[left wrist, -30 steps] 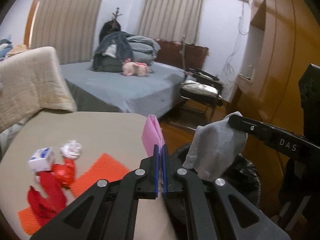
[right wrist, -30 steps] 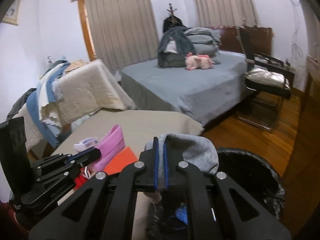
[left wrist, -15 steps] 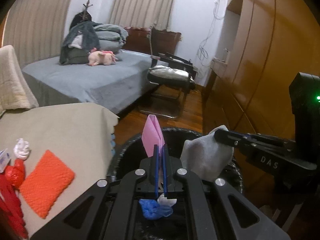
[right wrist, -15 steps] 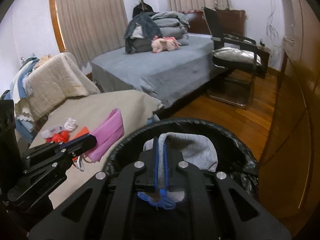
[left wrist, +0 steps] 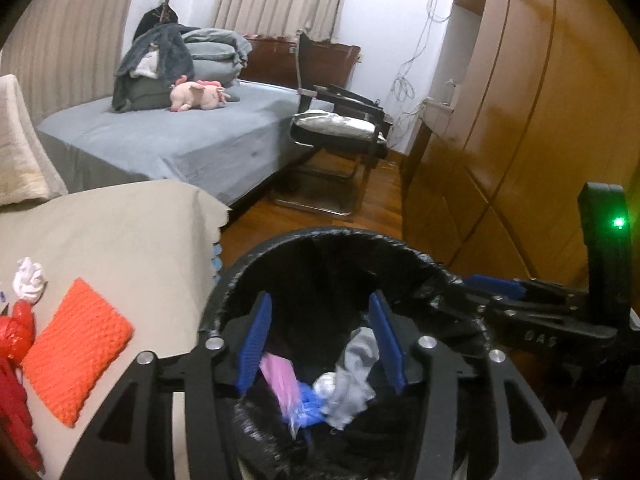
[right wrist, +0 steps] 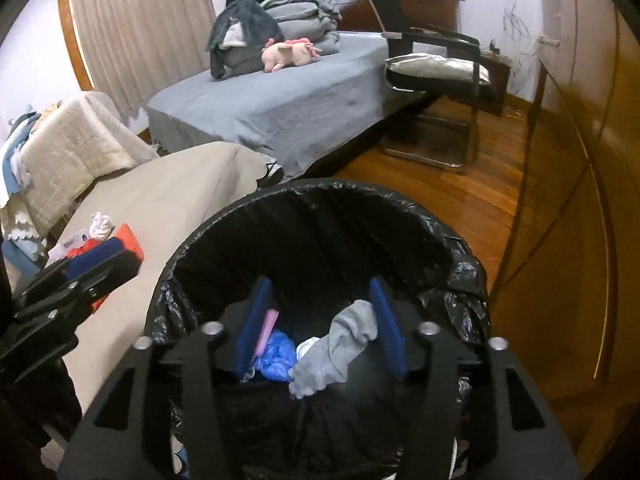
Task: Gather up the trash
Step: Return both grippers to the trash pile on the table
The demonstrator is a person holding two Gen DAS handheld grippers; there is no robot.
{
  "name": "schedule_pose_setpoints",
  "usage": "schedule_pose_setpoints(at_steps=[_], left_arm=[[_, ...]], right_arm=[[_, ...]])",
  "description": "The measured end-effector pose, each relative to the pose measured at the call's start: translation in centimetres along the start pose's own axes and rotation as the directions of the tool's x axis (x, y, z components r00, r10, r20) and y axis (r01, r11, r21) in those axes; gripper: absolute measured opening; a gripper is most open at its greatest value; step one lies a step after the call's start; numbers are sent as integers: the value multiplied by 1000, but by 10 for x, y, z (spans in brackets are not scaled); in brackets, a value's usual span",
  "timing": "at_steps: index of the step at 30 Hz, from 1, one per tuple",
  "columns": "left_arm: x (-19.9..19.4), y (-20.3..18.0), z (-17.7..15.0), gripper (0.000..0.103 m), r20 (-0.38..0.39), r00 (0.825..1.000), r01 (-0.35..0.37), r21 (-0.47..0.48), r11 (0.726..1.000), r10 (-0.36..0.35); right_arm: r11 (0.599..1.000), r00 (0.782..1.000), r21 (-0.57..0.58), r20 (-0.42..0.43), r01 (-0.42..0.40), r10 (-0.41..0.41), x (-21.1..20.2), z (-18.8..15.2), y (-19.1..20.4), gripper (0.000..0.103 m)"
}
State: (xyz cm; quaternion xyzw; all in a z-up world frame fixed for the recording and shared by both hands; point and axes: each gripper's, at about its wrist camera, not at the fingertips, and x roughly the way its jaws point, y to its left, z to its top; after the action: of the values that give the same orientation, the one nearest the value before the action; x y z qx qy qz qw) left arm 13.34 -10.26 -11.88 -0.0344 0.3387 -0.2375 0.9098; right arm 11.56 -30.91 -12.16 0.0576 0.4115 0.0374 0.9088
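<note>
A bin lined with a black bag (left wrist: 332, 240) (right wrist: 320, 192) stands beside the beige-covered table (left wrist: 120, 224). Both grippers hang over its mouth. My left gripper (left wrist: 318, 336) is open and empty. My right gripper (right wrist: 320, 320) is open and empty. Inside the bin lie a pink item (left wrist: 280, 380) (right wrist: 267, 330), a grey cloth (left wrist: 356, 376) (right wrist: 340, 344) and a blue crumpled piece (right wrist: 278, 354). On the table lie an orange knitted pad (left wrist: 74, 346), red plastic scraps (left wrist: 16, 340), a white crumpled tissue (left wrist: 29, 284) and a small white box (right wrist: 72, 244).
A grey bed (left wrist: 172, 140) with folded bedding and a pink plush toy (left wrist: 198, 96) stands behind the table. A black chair (left wrist: 340, 128) stands on the wooden floor. A wooden wardrobe (left wrist: 520, 120) runs along the right. A cream blanket (right wrist: 76, 148) is draped at the left.
Both grippers opened over the bin. The pink item dropped from the left gripper and the grey cloth from the right gripper; both now lie inside the bin.
</note>
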Motion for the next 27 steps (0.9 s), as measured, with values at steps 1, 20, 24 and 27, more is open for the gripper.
schedule_pose_setpoints(at_steps=[1, 20, 24, 27], left_arm=[[-4, 2, -2, 60, 8, 1000, -19, 1, 1000, 19], [-120, 122, -32, 88, 114, 908, -381, -172, 908, 403], [-137, 147, -42, 88, 102, 879, -440, -204, 874, 466], [-147, 163, -51, 88, 90, 857, -479, -222, 849, 507]], right_arm=[[1000, 1000, 6, 10, 2, -2, -1, -1, 1, 71], [971, 970, -182, 155, -156, 185, 4, 24, 144, 95], [955, 963, -238, 156, -178, 218, 14, 20, 180, 95], [945, 958, -256, 142, -206, 248, 22, 18, 203, 95]])
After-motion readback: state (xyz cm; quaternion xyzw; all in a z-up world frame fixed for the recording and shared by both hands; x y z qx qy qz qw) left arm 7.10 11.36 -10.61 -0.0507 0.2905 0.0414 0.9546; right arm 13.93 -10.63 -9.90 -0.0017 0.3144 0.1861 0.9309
